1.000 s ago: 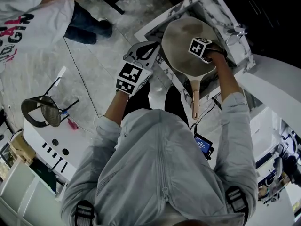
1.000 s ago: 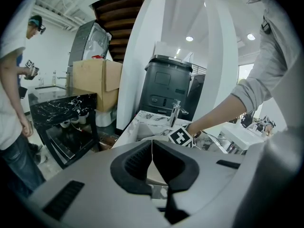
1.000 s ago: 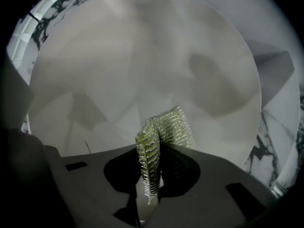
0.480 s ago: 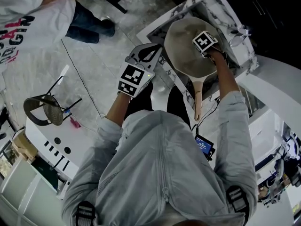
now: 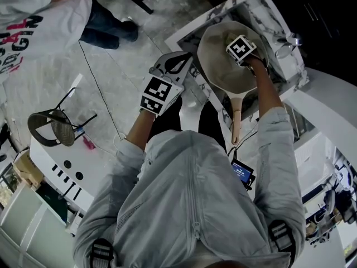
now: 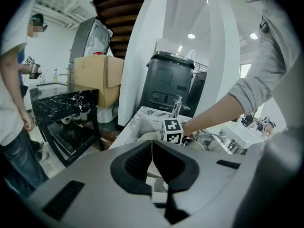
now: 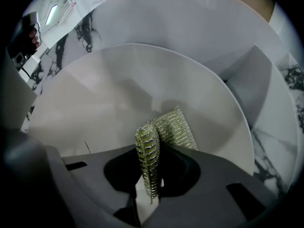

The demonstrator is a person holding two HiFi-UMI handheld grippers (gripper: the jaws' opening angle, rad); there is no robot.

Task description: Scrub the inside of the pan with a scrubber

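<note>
Pan (image 5: 220, 66) sits in the marble-patterned sink (image 5: 266, 13), its pale handle (image 5: 236, 116) pointing back toward the person holding the grippers. In the right gripper view the pan's smooth, light inner surface fills most of the picture. A green-and-silver mesh scrubber (image 7: 172, 126) is folded there. One fold stands on edge between the jaws, and the other spreads out against the inside of the pan. The right gripper (image 7: 151, 152) pinches that upright fold, with its jaws closed tight on the mesh. From the head view its marker cube sits over the far right part of the pan, close to the rim.

The left gripper (image 6: 152, 148) is off to the left of the sink, above the floor and apart from the pan. Its dark pads are pressed together with nothing between them. A faucet (image 6: 176, 106) rises at the sink's far side. Another person (image 5: 33, 15) in a white shirt stands on the floor well to the left, and a chair (image 5: 50, 128) stands nearer.
</note>
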